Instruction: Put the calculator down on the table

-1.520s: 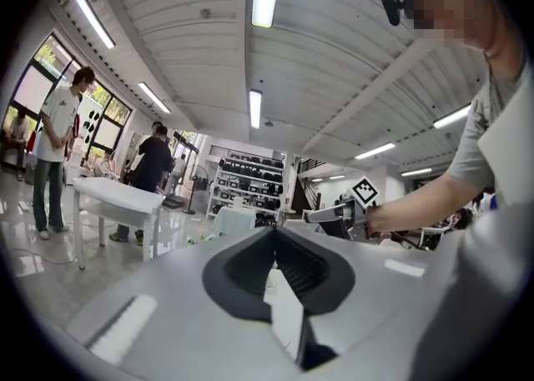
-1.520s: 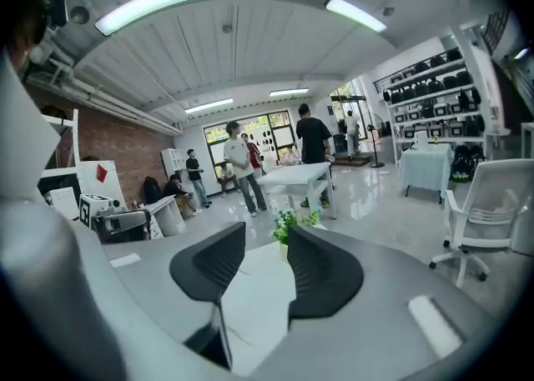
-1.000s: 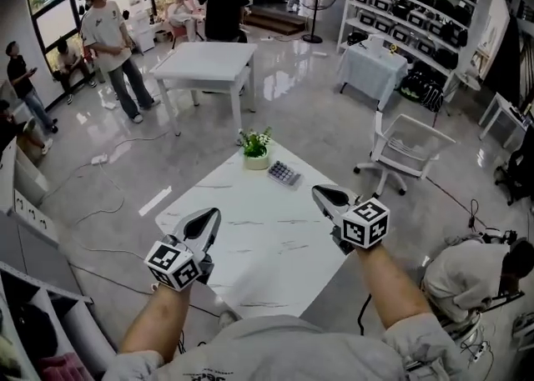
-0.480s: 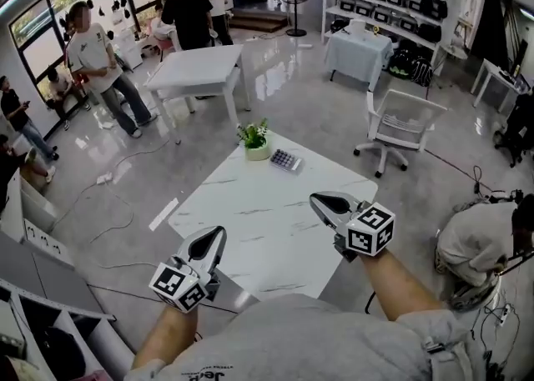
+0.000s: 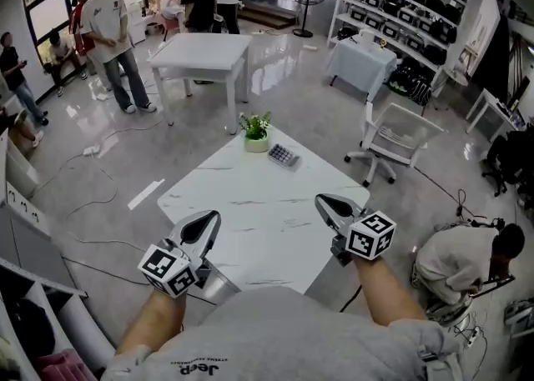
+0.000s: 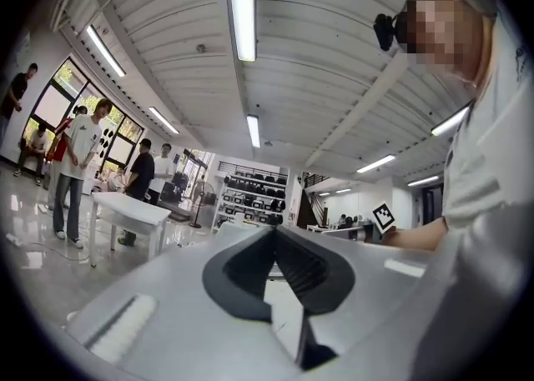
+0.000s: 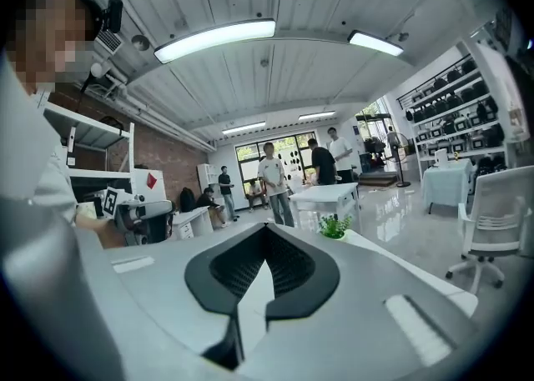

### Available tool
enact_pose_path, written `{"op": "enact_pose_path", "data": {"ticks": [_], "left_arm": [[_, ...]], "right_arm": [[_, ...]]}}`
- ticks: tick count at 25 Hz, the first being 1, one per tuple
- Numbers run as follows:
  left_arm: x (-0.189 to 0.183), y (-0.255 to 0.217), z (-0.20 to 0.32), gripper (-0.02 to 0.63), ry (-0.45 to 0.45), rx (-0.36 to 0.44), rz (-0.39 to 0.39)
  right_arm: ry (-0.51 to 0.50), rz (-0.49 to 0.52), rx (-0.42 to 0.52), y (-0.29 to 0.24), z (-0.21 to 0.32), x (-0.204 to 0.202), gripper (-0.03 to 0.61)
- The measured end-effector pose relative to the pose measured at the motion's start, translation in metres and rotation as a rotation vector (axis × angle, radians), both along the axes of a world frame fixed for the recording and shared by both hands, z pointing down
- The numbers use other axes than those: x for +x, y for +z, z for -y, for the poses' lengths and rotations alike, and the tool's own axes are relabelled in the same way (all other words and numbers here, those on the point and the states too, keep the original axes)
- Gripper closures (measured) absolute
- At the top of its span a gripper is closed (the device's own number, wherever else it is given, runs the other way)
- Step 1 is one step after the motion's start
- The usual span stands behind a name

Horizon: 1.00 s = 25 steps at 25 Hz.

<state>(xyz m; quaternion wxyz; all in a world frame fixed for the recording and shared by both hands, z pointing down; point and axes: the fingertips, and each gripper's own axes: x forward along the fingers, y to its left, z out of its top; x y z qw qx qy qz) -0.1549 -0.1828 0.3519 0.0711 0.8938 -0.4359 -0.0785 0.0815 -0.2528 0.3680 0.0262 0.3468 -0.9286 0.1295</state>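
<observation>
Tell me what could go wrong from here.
1. The calculator lies close to the far edge of the table; a nudge could push it off.
2. The potted plant stands right beside it, so a reach there might tip it.
3. The left gripper and right gripper are both shut and empty; reaching without opening would only shove the calculator.

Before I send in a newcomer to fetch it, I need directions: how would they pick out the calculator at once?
Find the white veined table nearest the camera wearer. At its far corner stands a small potted plant; the calculator lies just right of it, a flat grey slab of dark keys, unlike the upright leafy plant.
</observation>
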Motion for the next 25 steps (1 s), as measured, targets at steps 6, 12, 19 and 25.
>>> {"op": "enact_pose_path", "data": {"ticks": [6,12,19,25], "left_arm": [[0.001,-0.004,0.003,0.552,-0.013,0.003,0.004],[0.005,0.003,0.004,0.552,-0.007,-0.005,-0.006],[0.002,0.001,0.005,0.552,-0.011,-0.013,-0.01],[0.002,0.005,0.006,0.552,-0.01,-0.015,-0.005]], "right_arm": [[-0.001,-0.002,-0.004,0.003,0.007,0.001,0.575],[-0.014,-0.027,0.004,0.005,0.008,0.002,0.577],[-0.027,-0.046,0.008,0.004,0.01,-0.003,0.577],[-0.027,-0.052,0.011,0.005,0.012,-0.001,0.577]]}}
